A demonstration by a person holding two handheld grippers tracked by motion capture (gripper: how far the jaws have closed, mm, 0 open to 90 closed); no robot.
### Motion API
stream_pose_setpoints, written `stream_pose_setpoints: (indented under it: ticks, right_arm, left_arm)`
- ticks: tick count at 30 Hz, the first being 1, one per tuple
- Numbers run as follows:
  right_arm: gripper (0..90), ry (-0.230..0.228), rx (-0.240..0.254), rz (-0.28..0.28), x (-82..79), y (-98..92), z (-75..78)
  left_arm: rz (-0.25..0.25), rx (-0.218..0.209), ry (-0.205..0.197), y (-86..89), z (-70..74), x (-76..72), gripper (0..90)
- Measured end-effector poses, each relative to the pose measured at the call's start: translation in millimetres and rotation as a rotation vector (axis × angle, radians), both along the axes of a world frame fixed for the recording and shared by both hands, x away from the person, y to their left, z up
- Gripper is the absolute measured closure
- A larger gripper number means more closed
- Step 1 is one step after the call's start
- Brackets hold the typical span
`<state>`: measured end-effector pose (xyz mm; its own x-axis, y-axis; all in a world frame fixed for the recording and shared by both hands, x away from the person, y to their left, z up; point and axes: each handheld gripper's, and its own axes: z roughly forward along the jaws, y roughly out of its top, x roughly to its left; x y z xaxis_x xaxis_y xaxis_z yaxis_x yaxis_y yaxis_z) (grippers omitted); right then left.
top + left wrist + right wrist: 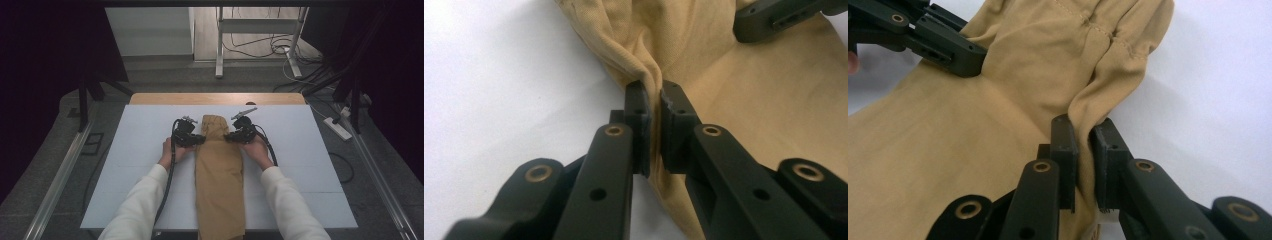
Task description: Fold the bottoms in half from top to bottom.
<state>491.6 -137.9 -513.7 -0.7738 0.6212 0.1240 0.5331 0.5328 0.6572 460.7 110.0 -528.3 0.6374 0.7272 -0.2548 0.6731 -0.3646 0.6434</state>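
white board [140,165] on wooden table [150,98] | grey floor [165,75] | both claws pinching tan cloth [220,165]

High view: fixed above the person's edge of the white-topped bench [140,150], facing forward and down, far enough to take in the whole top and the floor beyond. Left gripper view: rides low on the left tongs [653,107], very close, looking along the jaws at the long tan cloth garment [744,100]. Right gripper view: same setup on the right tongs [1085,132]. All three share the garment's far end; each gripper view catches the opposite tongs across the garment.
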Motion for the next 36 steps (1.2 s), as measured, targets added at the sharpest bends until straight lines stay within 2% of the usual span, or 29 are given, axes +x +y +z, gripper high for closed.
stream_pose_setpoints:
  ticks: [9,14,18,21,26,29,32,36]
  right_arm:
    - [81.2,-0.043,0.008,0.014,-5.0,-1.8,12.3]
    - [81.4,-0.073,0.009,0.017,-2.7,-3.8,22.8]
    - [81.5,-0.128,0.016,0.010,0.2,-4.3,38.4]
    - [81.5,-0.169,0.023,0.006,0.2,-5.0,47.1]
    - [81.5,-0.160,0.017,0.001,-0.1,-6.3,45.3]
    - [81.7,-0.164,0.012,0.000,0.6,-5.7,44.5]
    - [81.8,-0.192,0.015,0.005,3.7,-6.1,53.8]
    - [82.1,-0.247,0.045,0.003,8.4,-8.6,78.1]
  left_arm:
    - [-0.019,0.000,-0.040,1.8,12.0,-2.4,83.5]
    - [-0.021,-0.005,-0.074,2.2,25.4,1.5,83.5]
    - [-0.018,0.009,-0.121,1.3,44.7,5.9,83.4]
    - [-0.022,0.012,-0.137,0.8,53.3,6.9,83.4]
    - [-0.023,0.007,-0.125,0.2,51.0,7.4,83.4]
    - [-0.023,0.013,-0.137,-0.3,52.6,9.2,83.4]
    - [-0.025,0.024,-0.171,-0.3,66.2,14.0,83.4]
    - [-0.021,0.032,-0.230,-0.4,88.4,16.9,83.4]
